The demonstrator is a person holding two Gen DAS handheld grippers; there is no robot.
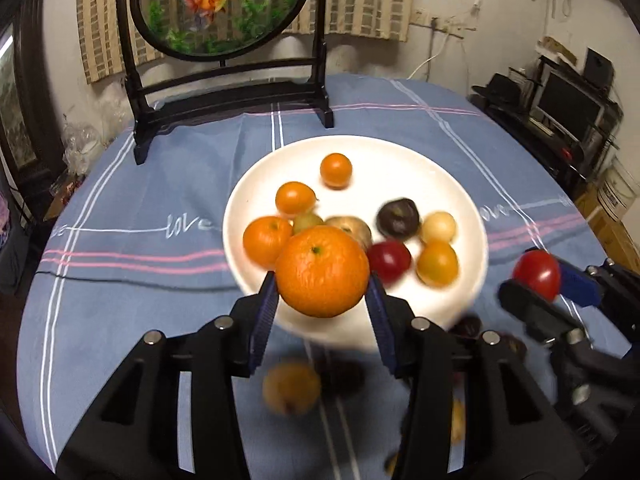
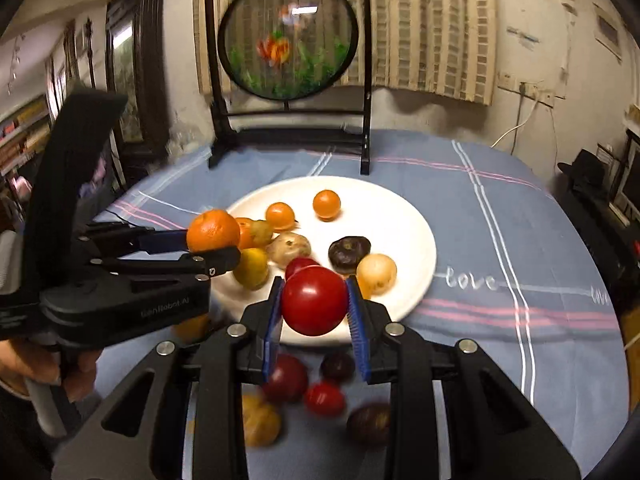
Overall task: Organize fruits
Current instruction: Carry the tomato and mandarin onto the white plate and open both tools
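My left gripper (image 1: 322, 304) is shut on a large orange (image 1: 322, 271), held in the air just before the near rim of the white plate (image 1: 400, 156). My right gripper (image 2: 314, 312) is shut on a red tomato (image 2: 314, 300), also lifted near the plate's (image 2: 400, 208) front edge. Each gripper shows in the other view: the left gripper (image 2: 212, 246) with the orange (image 2: 213, 235) at left, the right gripper (image 1: 538, 280) with the tomato (image 1: 537, 274) at right. The plate holds several fruits: small oranges, a dark purple fruit (image 1: 398, 217), pale yellow ones and a red one.
Several loose fruits (image 2: 324, 398) lie blurred on the blue checked tablecloth (image 1: 140, 200) below the grippers. A round goldfish screen on a black stand (image 1: 224, 92) is behind the plate. A hand (image 2: 76, 372) holds the left gripper's handle. Shelves with clutter are off to the right.
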